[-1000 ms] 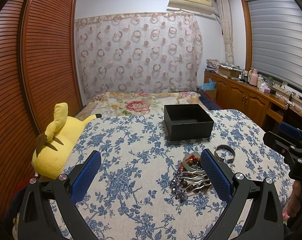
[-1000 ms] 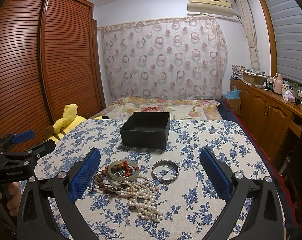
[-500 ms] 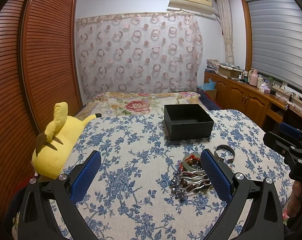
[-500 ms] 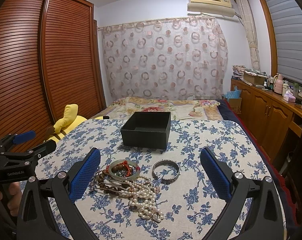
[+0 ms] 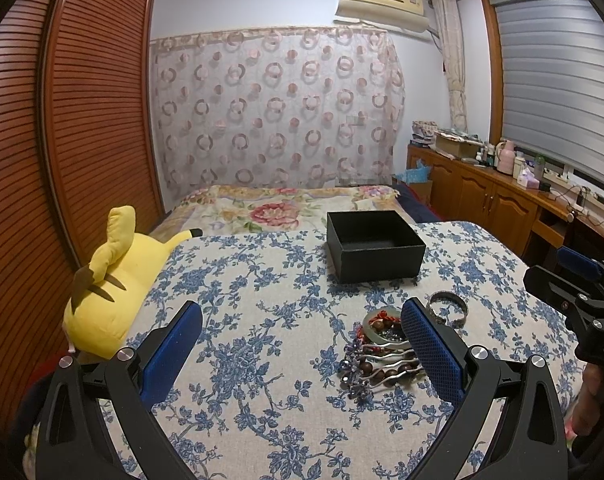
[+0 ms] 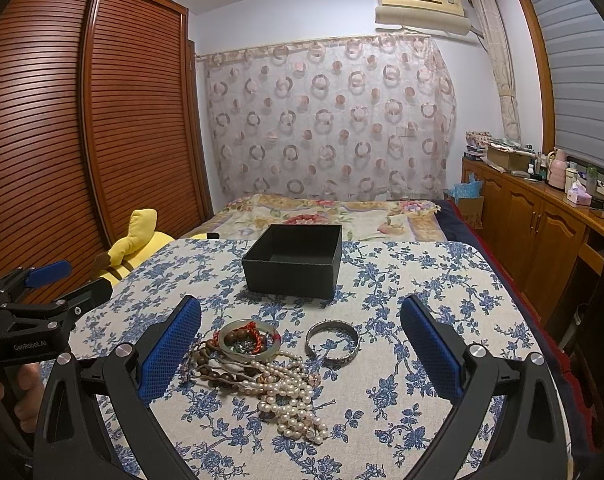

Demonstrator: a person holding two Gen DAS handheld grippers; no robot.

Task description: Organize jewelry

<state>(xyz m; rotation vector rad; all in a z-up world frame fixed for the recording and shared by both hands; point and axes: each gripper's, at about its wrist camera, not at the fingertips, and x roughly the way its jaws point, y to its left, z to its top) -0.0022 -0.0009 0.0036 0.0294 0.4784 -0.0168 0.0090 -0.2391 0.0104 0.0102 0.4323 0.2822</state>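
A pile of jewelry lies on the blue-flowered tablecloth (image 6: pixel 402 280): a pearl necklace (image 6: pixel 290 396), brown wooden beads (image 6: pixel 210 368), a pale jade bangle (image 6: pixel 249 340) with a red cord, and a silver bangle (image 6: pixel 333 340) apart to its right. An open, empty black box (image 6: pixel 294 262) stands behind them. My right gripper (image 6: pixel 300 344) is open above the pile, touching nothing. My left gripper (image 5: pixel 302 344) is open and empty, with the pile (image 5: pixel 376 356) by its right finger, the silver bangle (image 5: pixel 448 306) and the box (image 5: pixel 374 246) beyond.
A yellow plush toy (image 5: pixel 110 288) lies off the table's left edge. A bed (image 6: pixel 326 216) is behind the table, a wooden wardrobe (image 6: pixel 82 120) to the left and a low wooden cabinet (image 6: pixel 542 216) with clutter on the right.
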